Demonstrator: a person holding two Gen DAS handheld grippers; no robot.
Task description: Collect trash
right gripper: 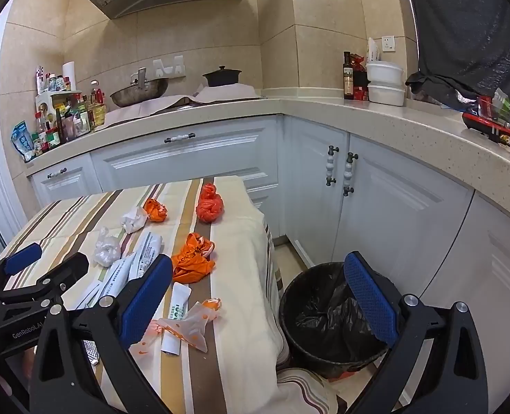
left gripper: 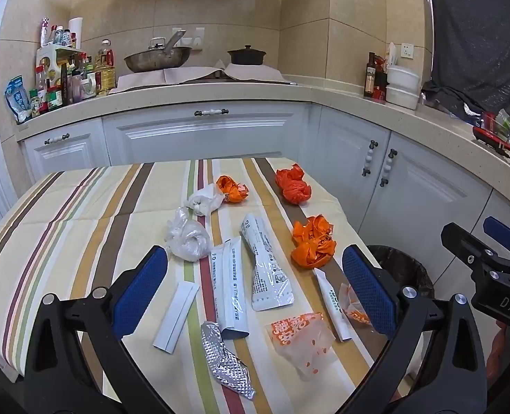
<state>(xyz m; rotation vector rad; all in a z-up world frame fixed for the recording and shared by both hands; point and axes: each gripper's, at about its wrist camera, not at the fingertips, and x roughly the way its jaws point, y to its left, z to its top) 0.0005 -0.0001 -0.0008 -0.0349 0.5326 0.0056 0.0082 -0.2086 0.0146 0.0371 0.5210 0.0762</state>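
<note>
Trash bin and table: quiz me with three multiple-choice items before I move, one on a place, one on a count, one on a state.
1. Where does the trash bin stand?
A. On the floor beside the table's right edge
B. On the countertop
C. On the striped tablecloth

2. How many crumpled orange plastic bags lie on the tablecloth?
A. One
B. Three
C. Six

3. What state is the left gripper in?
A. Shut on a wrapper
B. Open, holding nothing
C. Shut on the bin liner

Answers:
1. A: the right wrist view shows the bin, lined with a black bag, on the floor by the table.
2. B: three orange bags show in the left wrist view.
3. B: its jaws stand wide apart above the wrappers; the right gripper is open too.
</note>
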